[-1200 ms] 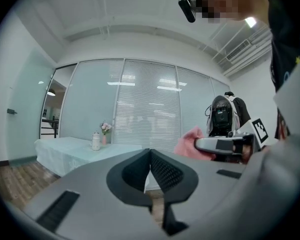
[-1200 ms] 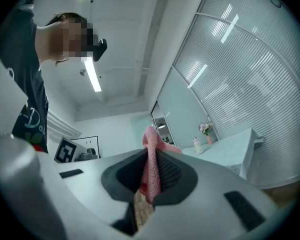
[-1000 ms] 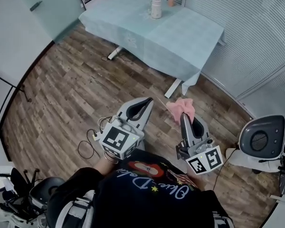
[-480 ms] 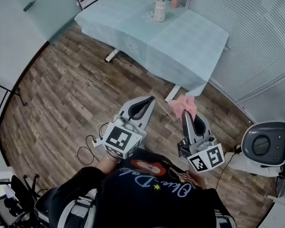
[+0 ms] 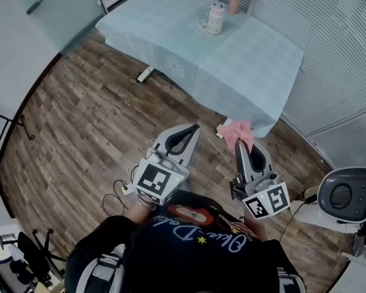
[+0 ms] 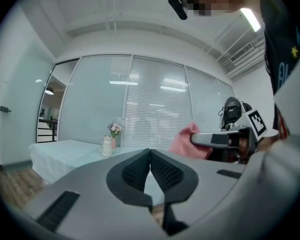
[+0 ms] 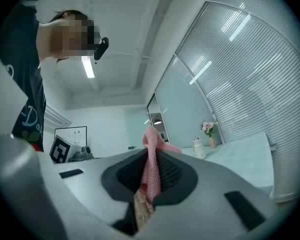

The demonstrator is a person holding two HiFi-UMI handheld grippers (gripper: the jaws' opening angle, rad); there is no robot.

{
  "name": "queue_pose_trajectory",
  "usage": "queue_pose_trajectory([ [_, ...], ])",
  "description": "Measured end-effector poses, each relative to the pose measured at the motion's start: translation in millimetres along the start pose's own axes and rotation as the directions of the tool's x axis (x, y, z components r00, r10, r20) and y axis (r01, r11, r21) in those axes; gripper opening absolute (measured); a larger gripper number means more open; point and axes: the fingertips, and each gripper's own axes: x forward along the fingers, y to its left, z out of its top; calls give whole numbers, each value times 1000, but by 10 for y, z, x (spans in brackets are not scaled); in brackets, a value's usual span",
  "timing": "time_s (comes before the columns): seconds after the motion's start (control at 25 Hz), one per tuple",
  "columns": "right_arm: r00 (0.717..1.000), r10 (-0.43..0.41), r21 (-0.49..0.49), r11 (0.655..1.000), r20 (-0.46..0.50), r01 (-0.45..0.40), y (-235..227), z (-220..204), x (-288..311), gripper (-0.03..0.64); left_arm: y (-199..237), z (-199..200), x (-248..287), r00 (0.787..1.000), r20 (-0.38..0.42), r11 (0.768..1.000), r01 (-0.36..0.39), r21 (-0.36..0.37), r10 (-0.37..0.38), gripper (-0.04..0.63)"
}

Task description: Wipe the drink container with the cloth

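Note:
The drink container, a white lidded jug (image 5: pixel 215 18), stands at the far side of a table draped in pale teal (image 5: pixel 250 60). It also shows small in the left gripper view (image 6: pixel 106 146) and the right gripper view (image 7: pixel 197 148). My right gripper (image 5: pixel 238 146) (image 7: pixel 151 151) is shut on a pink cloth (image 5: pixel 236 133) (image 7: pixel 151 164), which sticks up past the jaw tips. My left gripper (image 5: pixel 192 129) (image 6: pixel 150 151) is shut with nothing in it. Both are held over the wood floor, short of the table's near edge. The cloth (image 6: pixel 187 140) is visible from the left gripper too.
A small vase of flowers (image 5: pixel 235 2) stands beside the jug. A round grey and white machine (image 5: pixel 344 191) sits on the floor at the right. A cable (image 5: pixel 113 191) lies on the floor at the left. Blinds and glass walls ring the room.
The table and jug have come nearer to both grippers, as the person moves toward them. The grip on the cloth is unchanged, and the left jaws stay shut.

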Motion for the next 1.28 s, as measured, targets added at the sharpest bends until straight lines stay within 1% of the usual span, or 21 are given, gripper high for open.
queue_pose_trajectory([
  [0.32, 1000, -21, -17, 1000, -8, 21, -57, -51, 583, 25, 585, -12, 124, 1000, 15, 1000, 2, -31, -2, 3],
  [0.52, 1000, -25, -13, 1000, -10, 25, -174, -142, 1041, 25, 1048, -75, 234, 1000, 5, 999, -13, -41, 14, 3],
  [0.72, 1000, -23, -22, 1000, -18, 23, -198, -196, 1402, 25, 1436, -55, 227, 999, 5, 998, -39, -39, 40, 3],
  [0.88, 1000, -7, -25, 1000, -26, 7, -152, -219, 1595, 25, 1621, -105, 253, 999, -5, 997, -46, -67, 45, 3],
  [1.0, 999, -6, -27, 1000, -42, 5, -177, -227, 1692, 25, 1696, -82, 308, 999, 3, 996, -41, -76, 42, 3],
  [1.12, 999, -5, -23, 1000, -54, 4, -312, -270, 1793, 25, 1779, -103, 414, 999, 4, 996, -53, -77, 53, 3],
  [1.28, 999, 14, -10, 1000, -52, -14, -541, -287, 2039, 25, 1958, -138, 563, 996, -10, 993, -86, -74, 86, 3],
])
